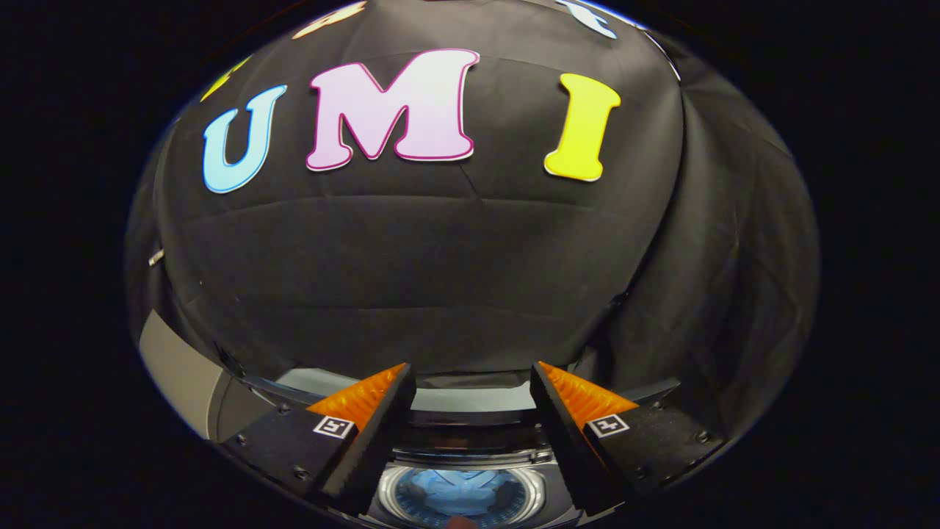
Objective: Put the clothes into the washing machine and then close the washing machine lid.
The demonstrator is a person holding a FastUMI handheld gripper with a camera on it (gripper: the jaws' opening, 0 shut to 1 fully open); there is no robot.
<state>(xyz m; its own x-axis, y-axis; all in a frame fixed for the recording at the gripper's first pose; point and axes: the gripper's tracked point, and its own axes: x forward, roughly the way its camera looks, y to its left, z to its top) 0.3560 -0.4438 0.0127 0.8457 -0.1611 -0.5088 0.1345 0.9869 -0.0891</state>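
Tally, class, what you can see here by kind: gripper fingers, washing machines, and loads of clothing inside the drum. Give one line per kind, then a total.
Gripper fingers: 2, held apart with nothing between them
Washing machine: 1, lid raised, below the gripper
Load of bluish clothing in the drum: 1; separate pieces cannot be told
Total: 4

Seemingly blue clothes [459,494] lie inside the silver drum [389,491].

Matt black cloth wall [440,257]; glossy, smooth washing machine [470,441] rim below.
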